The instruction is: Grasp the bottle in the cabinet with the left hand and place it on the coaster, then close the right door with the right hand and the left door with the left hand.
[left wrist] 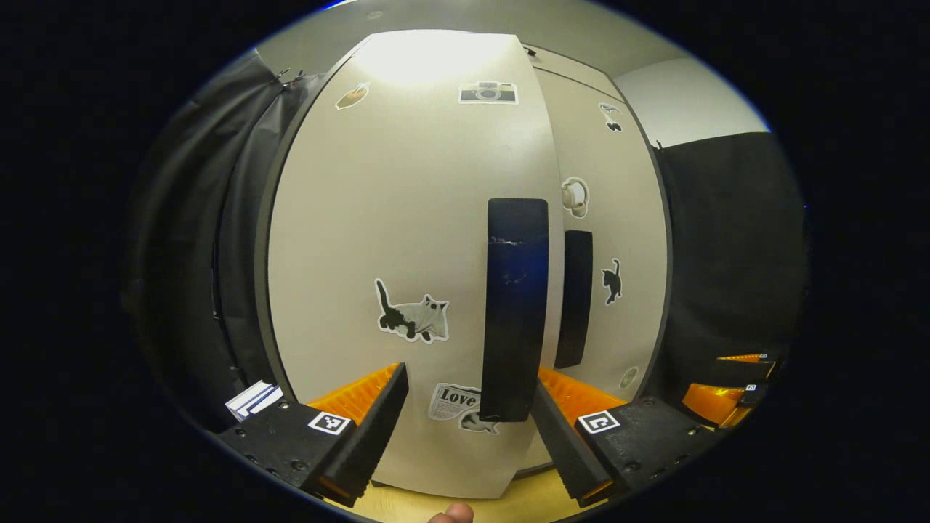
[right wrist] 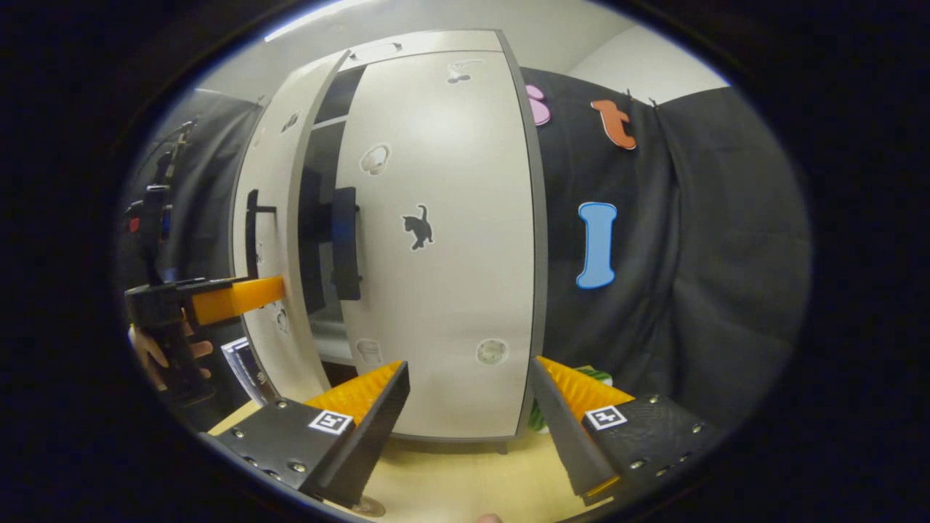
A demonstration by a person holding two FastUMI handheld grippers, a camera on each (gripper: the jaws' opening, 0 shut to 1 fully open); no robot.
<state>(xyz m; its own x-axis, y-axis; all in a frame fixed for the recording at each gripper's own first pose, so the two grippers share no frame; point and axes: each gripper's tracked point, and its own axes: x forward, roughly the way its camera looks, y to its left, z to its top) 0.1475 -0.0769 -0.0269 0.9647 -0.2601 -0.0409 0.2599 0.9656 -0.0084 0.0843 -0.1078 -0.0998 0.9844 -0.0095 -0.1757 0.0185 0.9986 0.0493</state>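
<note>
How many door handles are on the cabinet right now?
2. The left door's handle stands in front of the left gripper; the right door's handle is beside it, just across the gap between the doors. Both are black vertical bars.

A pale wooden table (right wrist: 465, 479) carries the cabinet (right wrist: 436, 240), which stands on it on short feet. Just right of the cabinet's base, a green striped thing (right wrist: 597, 376) sits on the table, possibly the coaster, mostly hidden. At the cabinet's left, a small stack of cards or booklets (left wrist: 252, 399) rests.
</note>
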